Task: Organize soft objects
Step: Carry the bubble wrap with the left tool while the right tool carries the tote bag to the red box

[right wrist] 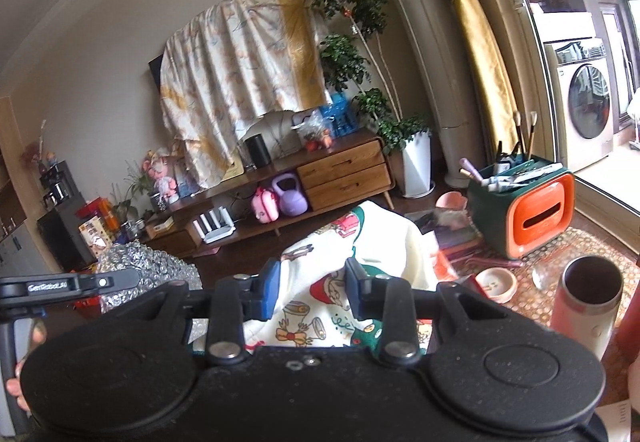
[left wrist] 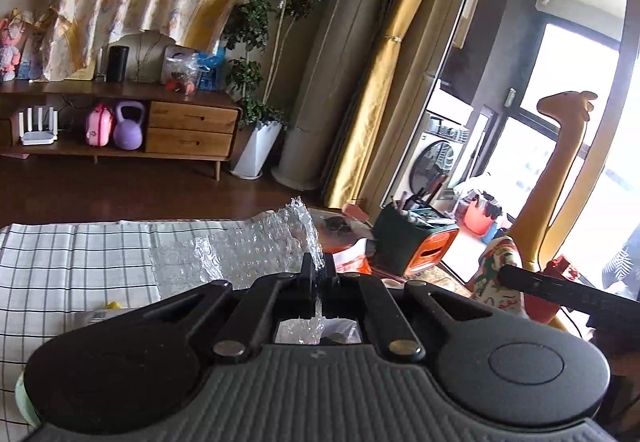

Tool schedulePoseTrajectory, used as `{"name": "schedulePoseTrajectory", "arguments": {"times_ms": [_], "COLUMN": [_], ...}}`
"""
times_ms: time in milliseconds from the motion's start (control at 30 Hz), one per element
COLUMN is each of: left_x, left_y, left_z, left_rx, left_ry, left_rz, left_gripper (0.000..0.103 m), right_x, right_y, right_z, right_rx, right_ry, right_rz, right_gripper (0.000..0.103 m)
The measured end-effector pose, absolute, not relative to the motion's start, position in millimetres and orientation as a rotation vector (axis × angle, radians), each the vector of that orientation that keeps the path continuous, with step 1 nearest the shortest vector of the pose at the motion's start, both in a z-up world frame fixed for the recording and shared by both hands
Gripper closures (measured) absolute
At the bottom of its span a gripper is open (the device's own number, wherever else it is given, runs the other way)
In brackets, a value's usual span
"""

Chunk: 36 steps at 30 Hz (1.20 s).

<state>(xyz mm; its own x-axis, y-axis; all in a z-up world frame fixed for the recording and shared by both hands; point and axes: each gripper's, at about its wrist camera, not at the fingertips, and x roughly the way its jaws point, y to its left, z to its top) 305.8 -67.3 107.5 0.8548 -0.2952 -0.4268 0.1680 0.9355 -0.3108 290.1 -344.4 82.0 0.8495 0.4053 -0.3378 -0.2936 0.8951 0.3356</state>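
My left gripper [left wrist: 319, 266] is shut on the edge of a clear bubble wrap sheet [left wrist: 240, 250], which is lifted off the checked tablecloth [left wrist: 60, 262] and trails down to it. In the right wrist view, my right gripper [right wrist: 311, 292] is shut on a white cloth with red and green cartoon prints [right wrist: 360, 238]; its blue pads [right wrist: 269, 288] press on a bunched fold that stands up between them. The same printed cloth [left wrist: 498, 270] shows at the right of the left wrist view. The bubble wrap [right wrist: 148, 266] and the left gripper's arm [right wrist: 80, 284] are at the left of the right wrist view.
A green and orange organizer box [right wrist: 520, 209] with brushes stands at the right, with a pink bowl [right wrist: 496, 284] and an open thermos cup [right wrist: 588, 298] nearer. A yellow giraffe toy [left wrist: 560, 169] stands by the glass door. A wooden sideboard [right wrist: 340, 173] lines the far wall.
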Motion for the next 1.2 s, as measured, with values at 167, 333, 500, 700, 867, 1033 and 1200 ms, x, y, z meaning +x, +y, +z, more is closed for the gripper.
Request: {"name": "schedulePoseTrajectory", "arguments": {"times_ms": [167, 333, 500, 700, 867, 1033, 1200], "left_x": [315.5, 328.8, 343.6, 356.0, 365.6, 372.1, 375.2], "left_y": [-110.5, -149.7, -173.9, -185.9, -184.9, -185.7, -185.1], "left_z": [105.9, 86.0, 61.6, 32.9, 5.0, -19.3, -40.5], "left_rx": [-0.277, -0.270, -0.289, -0.267, -0.256, -0.240, -0.237], "left_ry": [0.495, 0.542, 0.604, 0.671, 0.743, 0.806, 0.863], "left_rz": [-0.351, -0.430, -0.466, -0.449, -0.422, -0.401, -0.388], "left_gripper": [0.101, 0.101, 0.101, 0.101, 0.101, 0.101, 0.101], "right_x": [305.1, 323.5, 341.6, 353.2, 360.1, 353.4, 347.7], "right_y": [-360.3, -376.7, -389.2, -395.2, -392.4, -373.8, -362.3], "right_z": [73.7, 69.5, 62.8, 24.8, -10.5, -27.7, -34.4], "right_rx": [0.276, 0.283, 0.310, 0.299, 0.287, 0.174, 0.101], "right_ry": [0.415, 0.396, 0.389, 0.469, 0.554, 0.585, 0.612], "right_rz": [0.325, 0.290, 0.267, 0.261, 0.269, 0.308, 0.339], "right_gripper": [0.070, 0.070, 0.070, 0.070, 0.070, 0.070, 0.070]}}
